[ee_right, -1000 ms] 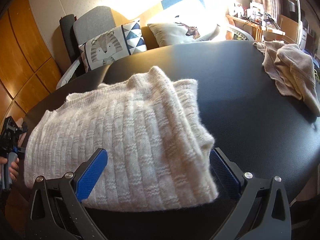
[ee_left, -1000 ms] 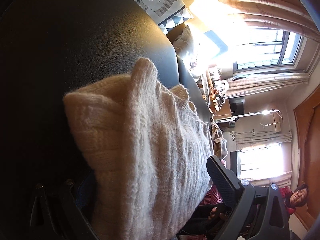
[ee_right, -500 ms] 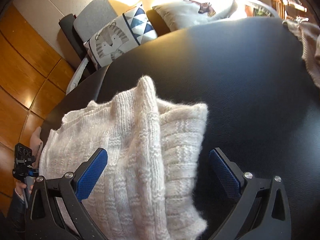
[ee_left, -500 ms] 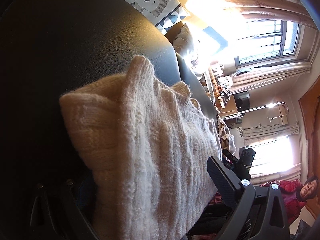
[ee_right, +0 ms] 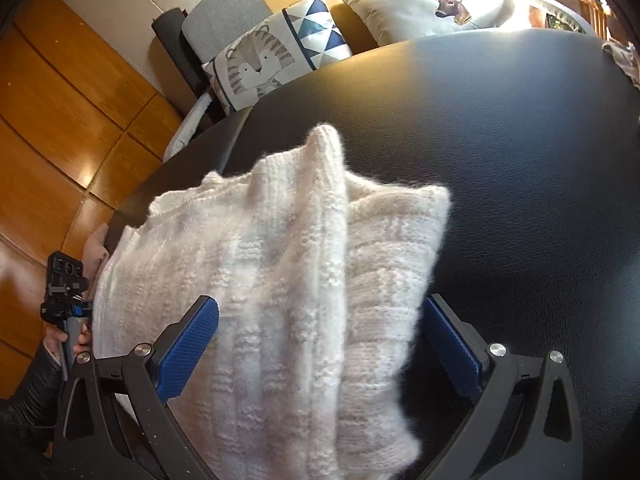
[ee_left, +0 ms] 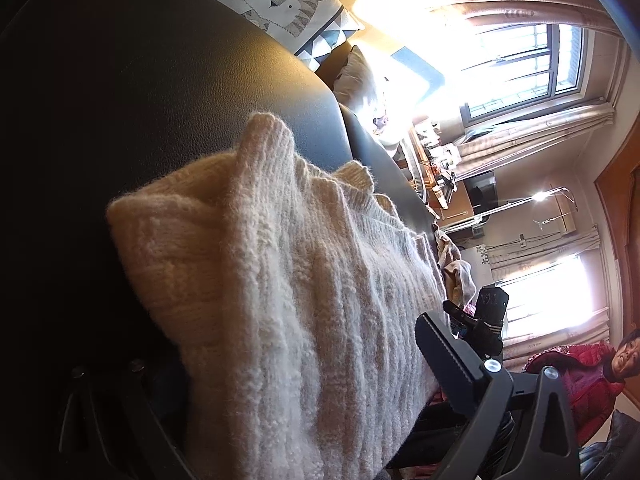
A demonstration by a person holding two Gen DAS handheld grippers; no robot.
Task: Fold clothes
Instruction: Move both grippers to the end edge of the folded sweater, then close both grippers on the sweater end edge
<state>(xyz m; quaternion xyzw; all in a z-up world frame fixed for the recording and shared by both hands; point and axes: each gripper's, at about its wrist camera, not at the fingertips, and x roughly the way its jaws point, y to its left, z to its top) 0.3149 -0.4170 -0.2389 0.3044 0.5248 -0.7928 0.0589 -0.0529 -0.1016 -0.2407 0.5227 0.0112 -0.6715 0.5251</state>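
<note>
A cream knitted sweater (ee_left: 288, 280) lies folded in a thick bundle on the black leather table (ee_left: 168, 92). My left gripper (ee_left: 300, 360) is open at the bundle's near end. Its right finger (ee_left: 440, 344) shows beside the knit, and the left one is lost in shadow. In the right wrist view the same sweater (ee_right: 304, 280) fills the gap of my right gripper (ee_right: 320, 340), which is open, with a blue pad on each side of the fabric. The left gripper (ee_right: 64, 292) shows at the sweater's far left end, held by a hand.
More clothes (ee_left: 456, 272) are heaped at the table's far end, just showing at the edge (ee_right: 624, 56) of the right wrist view. A tiger cushion (ee_right: 276, 52) and a deer cushion (ee_right: 432, 4) sit behind the table. A person in a red jacket (ee_left: 576, 376) stands at the right.
My right gripper has come in closer over the sweater and swung left, so the far clothes pile has slid out of its view. The left gripper has barely shifted. Both jaws stay wide.
</note>
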